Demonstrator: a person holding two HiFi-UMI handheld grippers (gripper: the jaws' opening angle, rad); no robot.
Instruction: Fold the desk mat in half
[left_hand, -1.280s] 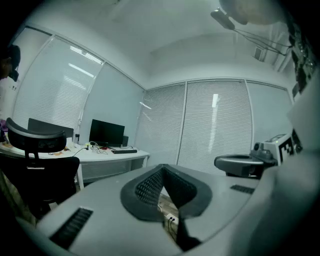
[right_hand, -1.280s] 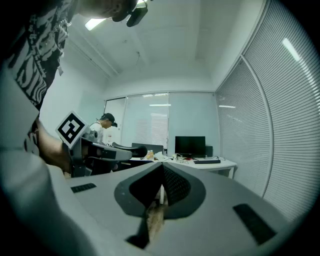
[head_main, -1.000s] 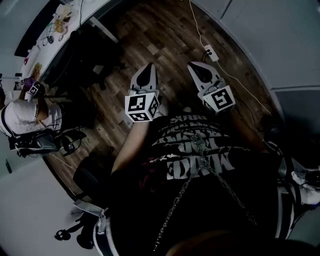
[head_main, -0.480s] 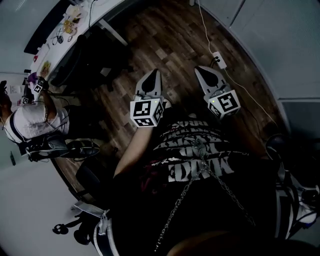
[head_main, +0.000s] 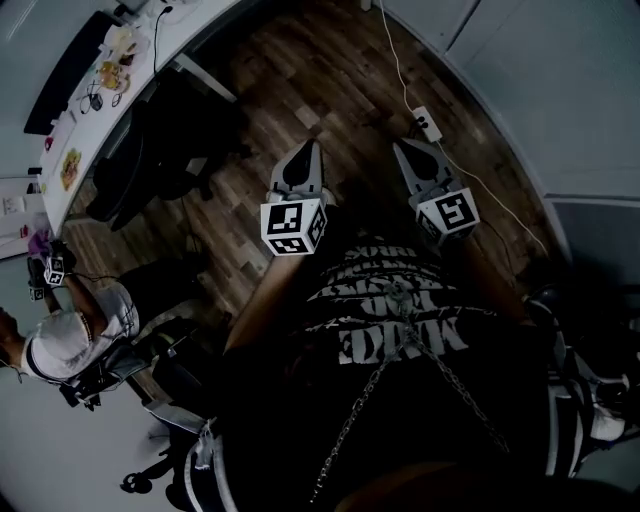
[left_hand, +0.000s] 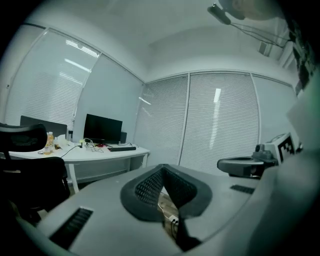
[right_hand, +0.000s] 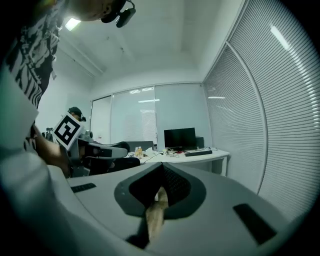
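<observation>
I cannot make out a desk mat in any view. My left gripper (head_main: 308, 148) and my right gripper (head_main: 402, 146) are held side by side in front of my body, above the wooden floor, pointing away from me. Both are shut with nothing between their jaws. In the left gripper view the left gripper (left_hand: 162, 167) has its dark pads meeting at the tips, and the right gripper (left_hand: 247, 166) shows at the right. The right gripper view shows the right gripper (right_hand: 161, 166) closed the same way, with the left gripper (right_hand: 102, 148) at the left.
A white desk (head_main: 130, 75) stands at the far left, carrying a monitor (left_hand: 102, 128), a keyboard and small items. A dark office chair (left_hand: 25, 170) is beside it. A power strip (head_main: 425, 122) with a white cable lies on the floor. Another person (head_main: 70, 340) sits at the lower left.
Both shut grippers have moved a little forward over the floor. The head view has turned, so the seated person now shows lower at the left.
</observation>
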